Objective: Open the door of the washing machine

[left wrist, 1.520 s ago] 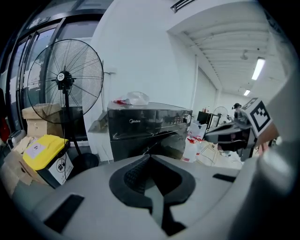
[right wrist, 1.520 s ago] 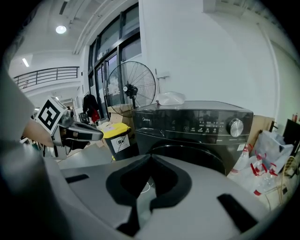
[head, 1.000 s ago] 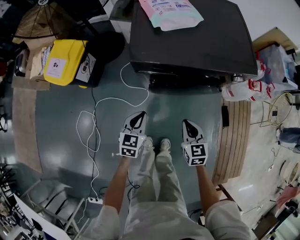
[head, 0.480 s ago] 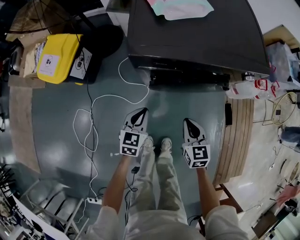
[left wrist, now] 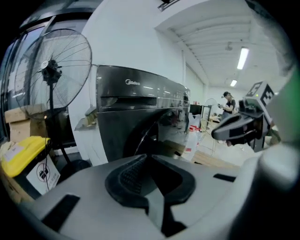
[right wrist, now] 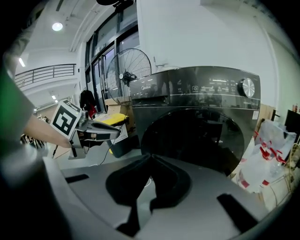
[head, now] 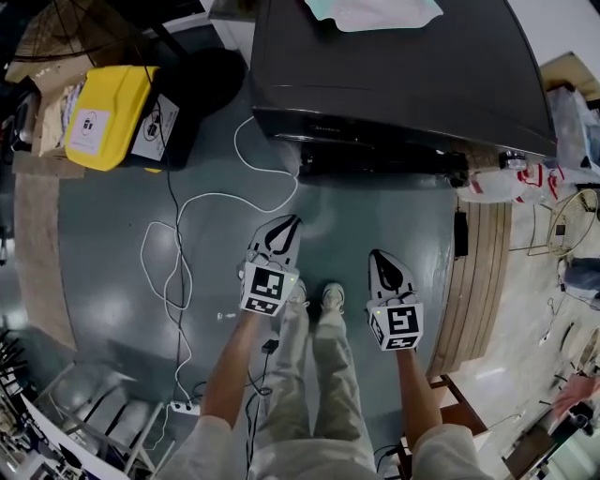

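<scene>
The dark grey washing machine [head: 403,75] stands ahead of me, and its round dark door [right wrist: 192,136] is closed. A dial [right wrist: 247,87] sits at the top right of its front panel. My left gripper [head: 281,231] is shut and empty, held above the floor well short of the machine. My right gripper [head: 382,259] is beside it, also shut and empty, pointing at the door. In the left gripper view the door [left wrist: 145,138] appears at an angle, with the right gripper [left wrist: 220,133] off to the right. Neither gripper touches the machine.
A yellow case [head: 103,117] and a standing fan [left wrist: 51,70] are left of the machine. A white cable [head: 187,244] loops over the floor to a power strip [head: 183,408]. Plastic bags [head: 511,183] and wooden boards [head: 478,272] lie at the right. A pouch [head: 375,11] rests on the machine.
Both grippers have sunk a little toward the floor, staying shut and side by side. The head view has shifted slightly, so the machine fills more of the top.
</scene>
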Tool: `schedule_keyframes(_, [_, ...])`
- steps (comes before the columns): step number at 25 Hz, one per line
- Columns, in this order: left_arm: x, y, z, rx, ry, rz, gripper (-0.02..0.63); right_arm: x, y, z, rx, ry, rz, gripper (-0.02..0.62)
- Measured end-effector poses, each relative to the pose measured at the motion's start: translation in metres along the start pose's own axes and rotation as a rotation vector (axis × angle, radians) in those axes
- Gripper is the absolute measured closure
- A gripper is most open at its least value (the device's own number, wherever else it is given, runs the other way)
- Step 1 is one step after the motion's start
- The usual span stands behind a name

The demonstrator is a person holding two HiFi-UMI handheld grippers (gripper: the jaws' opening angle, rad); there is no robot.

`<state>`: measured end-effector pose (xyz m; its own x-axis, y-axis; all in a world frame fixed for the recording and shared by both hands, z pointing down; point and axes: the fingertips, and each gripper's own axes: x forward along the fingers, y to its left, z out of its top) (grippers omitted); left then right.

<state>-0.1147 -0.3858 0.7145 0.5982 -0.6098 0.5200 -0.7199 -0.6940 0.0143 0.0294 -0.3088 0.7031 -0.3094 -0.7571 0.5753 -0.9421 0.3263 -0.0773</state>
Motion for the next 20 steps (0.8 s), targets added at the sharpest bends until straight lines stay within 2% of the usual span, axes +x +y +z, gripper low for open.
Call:
schedule_keyframes(3, [0.008, -0.004, 0.0, 0.128, 0.012, -0.024, 0.586, 0.002, -0.002, -0.007, -0.003, 0.012, 0.003, 0.595])
schedule_keyframes(4, [0.01, -0.006, -0.001, 0.151, 0.018, -0.036, 0.527, 0.002, -0.003, -0.009, -0.003, 0.015, 0.005, 0.596])
schedule_keyframes(7, [0.017, -0.008, -0.007, 0.151, 0.029, -0.061, 0.382, 0.004, -0.004, -0.013, -0.001, 0.018, 0.007, 0.596])
schedule_keyframes(11, [0.021, -0.009, -0.013, 0.141, 0.032, -0.07, 0.301, 0.007, -0.002, -0.014, -0.005, 0.022, 0.016, 0.596])
schedule_keyframes(20, [0.055, -0.001, -0.02, 0.157, 0.031, -0.074, 0.287, 0.012, -0.007, -0.028, -0.002, 0.039, 0.018, 0.595])
